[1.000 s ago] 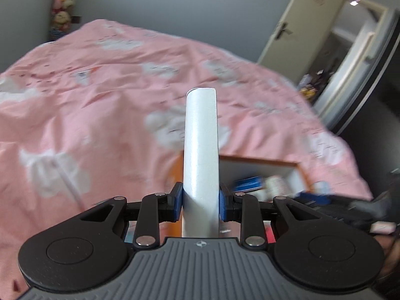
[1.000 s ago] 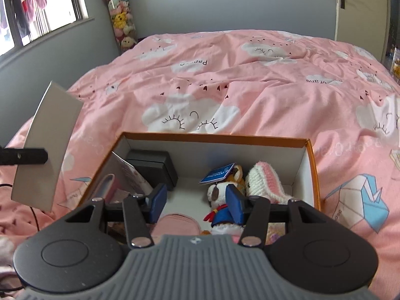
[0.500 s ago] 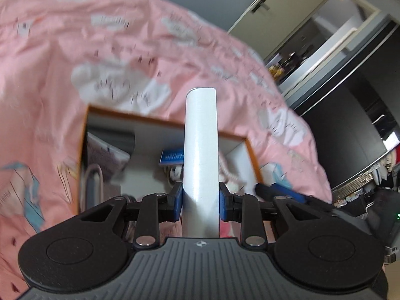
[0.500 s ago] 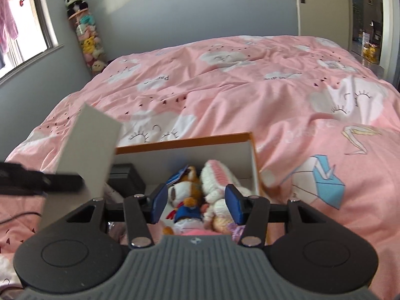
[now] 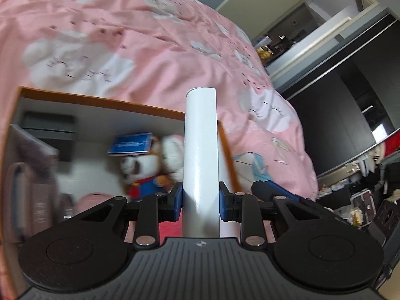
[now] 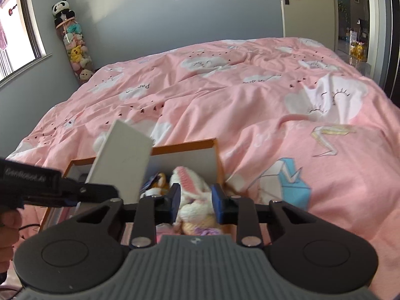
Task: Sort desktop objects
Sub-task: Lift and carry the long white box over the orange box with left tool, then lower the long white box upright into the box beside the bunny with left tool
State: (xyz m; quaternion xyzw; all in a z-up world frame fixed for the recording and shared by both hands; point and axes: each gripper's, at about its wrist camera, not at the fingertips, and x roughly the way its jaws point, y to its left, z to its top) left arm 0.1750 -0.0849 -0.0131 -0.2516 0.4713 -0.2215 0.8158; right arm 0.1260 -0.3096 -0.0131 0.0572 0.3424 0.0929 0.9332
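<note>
Since a second ago we have swung the left gripper point(image 5: 200, 201), jaws pinching the white box point(image 5: 200, 150), over the orange-rimmed box point(image 5: 100, 102) on the bed point(image 6: 250, 105). Our right gripper point(image 6: 194, 203) has just been closing its jaws around the knitted bunny point(image 6: 192, 187); we cannot tell whether they press it.

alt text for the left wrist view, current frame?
The left gripper clamps an upright white box above an orange-rimmed storage box on a pink bedspread. Inside lie a panda plush, blue booklet and black case.
</note>
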